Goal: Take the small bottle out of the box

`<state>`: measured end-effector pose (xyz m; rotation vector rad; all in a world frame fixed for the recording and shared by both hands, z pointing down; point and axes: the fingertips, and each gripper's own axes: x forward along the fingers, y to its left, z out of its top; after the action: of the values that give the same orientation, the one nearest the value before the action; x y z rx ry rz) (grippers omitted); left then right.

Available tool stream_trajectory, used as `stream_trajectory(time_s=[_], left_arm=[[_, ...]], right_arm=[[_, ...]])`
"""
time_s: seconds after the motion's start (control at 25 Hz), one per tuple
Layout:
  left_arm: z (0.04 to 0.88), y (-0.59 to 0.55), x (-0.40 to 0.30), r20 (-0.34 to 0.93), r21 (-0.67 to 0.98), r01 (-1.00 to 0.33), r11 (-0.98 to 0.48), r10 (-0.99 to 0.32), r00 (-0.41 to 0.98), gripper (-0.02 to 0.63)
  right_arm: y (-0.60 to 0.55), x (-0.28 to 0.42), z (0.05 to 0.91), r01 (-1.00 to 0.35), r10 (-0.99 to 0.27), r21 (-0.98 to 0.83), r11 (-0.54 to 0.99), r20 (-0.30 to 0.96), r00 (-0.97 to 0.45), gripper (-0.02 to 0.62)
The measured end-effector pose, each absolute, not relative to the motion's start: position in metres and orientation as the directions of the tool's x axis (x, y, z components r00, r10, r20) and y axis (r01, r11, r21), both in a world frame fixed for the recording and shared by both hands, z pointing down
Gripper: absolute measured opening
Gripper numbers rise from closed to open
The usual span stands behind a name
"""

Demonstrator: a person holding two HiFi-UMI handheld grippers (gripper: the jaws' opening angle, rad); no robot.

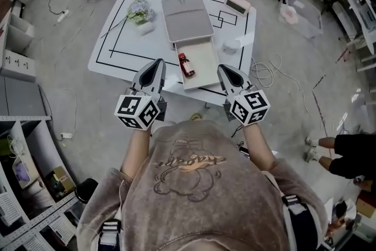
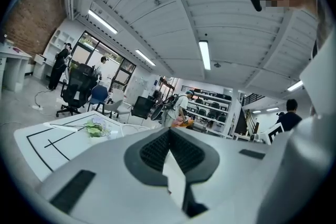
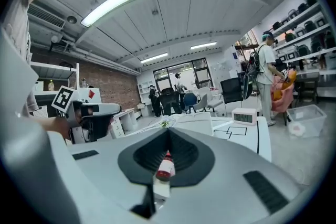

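Lying in the open box (image 1: 202, 64), the small bottle (image 1: 185, 64) rests between the left gripper (image 1: 158, 63) and right gripper (image 1: 222, 70), both closed on nothing and neither touching it.

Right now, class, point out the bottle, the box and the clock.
bottle (image 1: 185, 65), head view, on the middle of its red body.
box (image 1: 203, 54), head view, on the bare floor of its open tray.
clock (image 1: 238, 4), head view, on the middle of its casing.
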<state>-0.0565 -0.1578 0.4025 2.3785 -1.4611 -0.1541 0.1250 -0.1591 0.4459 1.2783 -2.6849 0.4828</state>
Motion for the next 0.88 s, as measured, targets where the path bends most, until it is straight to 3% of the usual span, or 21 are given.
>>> stream_trajectory(time_s=[0.88], left_arm=[[0.404, -0.216, -0.063, 0.102, 0.337, -0.808, -0.482, -0.835, 0.541, 0.008]], right_arm=[[-0.209, 0.117, 0.447, -0.823, -0.790, -0.251, 0.509, 0.243, -0.562, -0.003]])
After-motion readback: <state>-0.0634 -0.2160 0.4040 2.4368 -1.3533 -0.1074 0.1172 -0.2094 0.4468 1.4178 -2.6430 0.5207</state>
